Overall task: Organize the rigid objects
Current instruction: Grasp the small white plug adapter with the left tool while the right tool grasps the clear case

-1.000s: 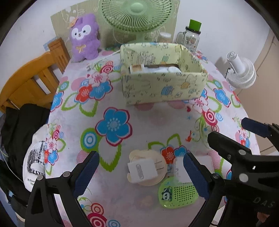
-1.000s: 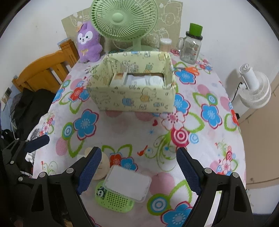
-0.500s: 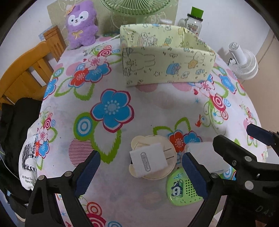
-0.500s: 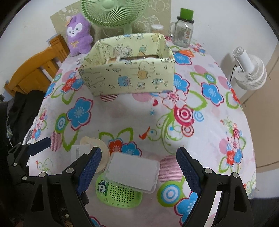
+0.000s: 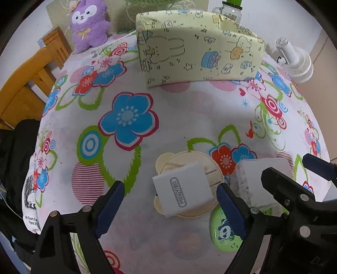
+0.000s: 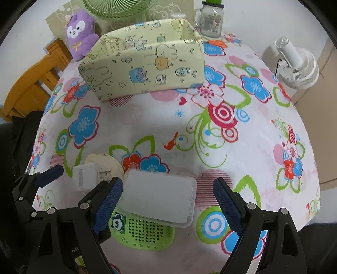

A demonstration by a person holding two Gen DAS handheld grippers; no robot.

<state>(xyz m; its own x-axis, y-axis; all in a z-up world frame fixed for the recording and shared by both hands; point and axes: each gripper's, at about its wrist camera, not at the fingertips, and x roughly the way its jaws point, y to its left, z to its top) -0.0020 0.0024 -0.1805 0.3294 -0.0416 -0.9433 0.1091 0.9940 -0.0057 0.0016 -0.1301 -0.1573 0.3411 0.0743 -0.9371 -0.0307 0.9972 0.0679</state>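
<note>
A white charger block (image 5: 182, 192) lies on a cream bear-shaped disc (image 5: 185, 158) on the flowered tablecloth. My left gripper (image 5: 170, 203) hangs just over it, pointing steeply down. Its jaws are closing with the charger between the blue pads, which are clear of it. A white frosted rectangular case (image 6: 158, 198) rests on a green perforated panda tray (image 6: 143, 231). My right gripper (image 6: 168, 196) straddles the case, open, with its pads apart from the case's ends. The yellow-green patterned storage box (image 6: 145, 69) stands at the far side.
A purple plush (image 6: 81, 33), green fan (image 6: 118, 8) and glass jar (image 6: 210, 23) stand behind the box. A white fan (image 6: 297, 65) stands off the table's right edge, a wooden chair (image 5: 27, 84) and dark clothing (image 5: 16, 160) to the left.
Both grippers have come down closer to the tabletop, so the objects look larger. The left jaws have narrowed around the charger. The right jaws keep the same width.
</note>
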